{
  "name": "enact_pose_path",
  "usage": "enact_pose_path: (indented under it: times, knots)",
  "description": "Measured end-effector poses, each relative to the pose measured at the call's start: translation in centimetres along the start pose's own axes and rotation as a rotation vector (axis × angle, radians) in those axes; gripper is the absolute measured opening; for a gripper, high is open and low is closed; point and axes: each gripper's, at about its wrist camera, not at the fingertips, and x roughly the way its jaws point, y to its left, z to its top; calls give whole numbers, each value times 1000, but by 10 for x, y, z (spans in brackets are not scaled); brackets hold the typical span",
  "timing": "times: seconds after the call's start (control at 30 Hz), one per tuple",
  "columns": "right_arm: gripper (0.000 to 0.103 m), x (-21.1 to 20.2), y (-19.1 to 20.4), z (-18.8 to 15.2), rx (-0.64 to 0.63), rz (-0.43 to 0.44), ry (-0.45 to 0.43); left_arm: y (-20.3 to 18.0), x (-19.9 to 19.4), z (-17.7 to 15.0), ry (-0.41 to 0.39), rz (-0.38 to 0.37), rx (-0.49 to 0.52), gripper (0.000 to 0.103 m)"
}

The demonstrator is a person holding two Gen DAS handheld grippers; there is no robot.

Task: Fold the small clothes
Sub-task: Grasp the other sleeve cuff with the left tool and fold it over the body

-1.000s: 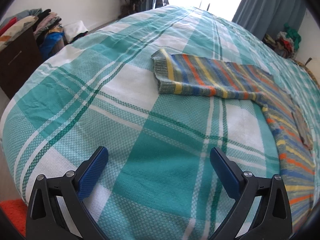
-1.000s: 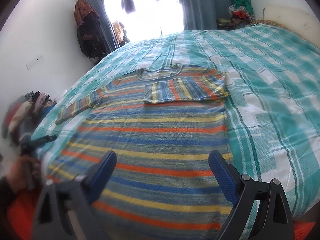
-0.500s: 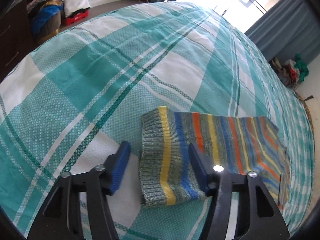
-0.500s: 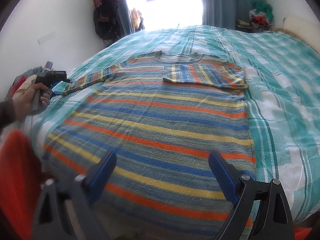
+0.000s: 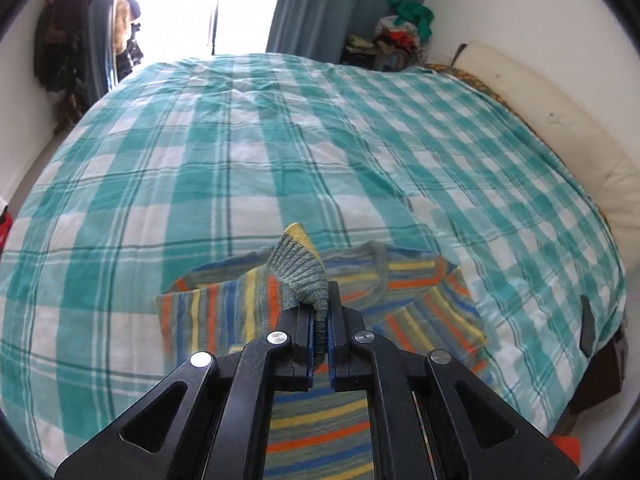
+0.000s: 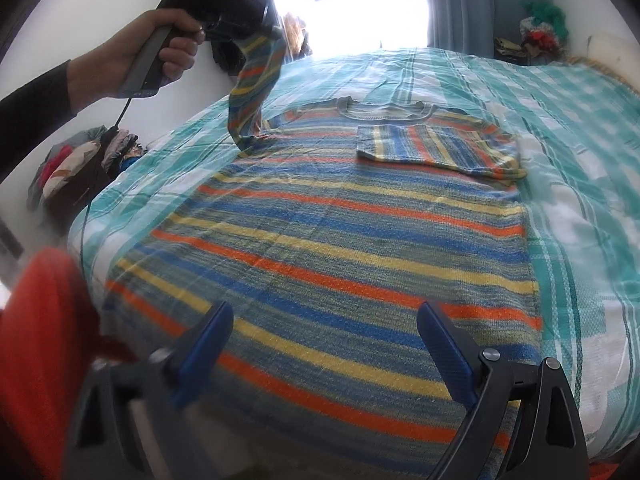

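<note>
A striped knit sweater in blue, orange, yellow and grey lies flat on the bed. Its right sleeve is folded across the chest. My left gripper is shut on the grey ribbed cuff of the other sleeve and holds it up off the bed. In the right wrist view that sleeve hangs from the left gripper, held high by a hand. My right gripper is open above the sweater's hem with nothing between its fingers.
The teal and white checked bedspread covers the whole bed. A pile of clothes on a dark cabinet stands at the left. A white pillow lies along the right wall. Curtains and a bright window are behind.
The left gripper reached the sleeve cuff, closed on it and lifted it high while swinging toward the sweater body. The right gripper stayed nearly still over the hem.
</note>
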Motion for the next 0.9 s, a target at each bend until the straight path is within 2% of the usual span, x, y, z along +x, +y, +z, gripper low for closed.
enact_pose_path:
  times: [0.03,0.07,0.1,0.17,0.23,0.27,0.37,0.43,0.5,0.53,0.57,0.6,0.63,0.73,0.8,0.83,0.9]
  knots:
    - [92,-1,0,0,-2,2,-3,-17,18,-7,41,-37,15,15]
    - [92,-2,0,-1,-4,2,-5,-31,38,-16,102,-71,29,41]
    - [92,-2,0,-1,-8,1,-6,-40,56,-29,160,-72,39,66]
    - [92,-3,-1,-1,-11,-5,-5,-39,66,-51,171,-56,28,64]
    - [92,-6,-5,-2,1,-3,-10,-15,57,-62,132,-63,-54,63]
    - [92,-8,-7,-2,10,2,-13,4,51,-63,110,-39,-105,63]
    - [92,-9,-13,-3,32,18,-10,63,38,-59,70,132,-237,63]
    - [92,-7,-16,-2,42,27,-3,95,44,-64,121,227,-277,68]
    - [92,-4,-16,1,46,36,-1,115,59,-78,205,243,-304,73]
    - [92,-4,-16,1,44,35,-1,120,67,-88,241,225,-306,72]
    - [92,-3,-15,2,41,33,-1,121,72,-97,261,196,-298,54]
    - [92,-3,-14,2,37,31,1,120,75,-105,266,164,-280,8]
    - [92,-2,-13,1,33,29,4,118,75,-110,268,178,-261,3]
    - [92,1,-11,-2,17,10,17,127,60,-112,183,238,-304,3]
    - [92,2,-13,-3,15,0,24,131,66,-117,204,246,-310,4]
    - [92,4,-14,-3,18,0,30,127,68,-117,207,271,-280,5]
    - [92,6,-15,-2,27,0,34,118,69,-118,203,332,-234,18]
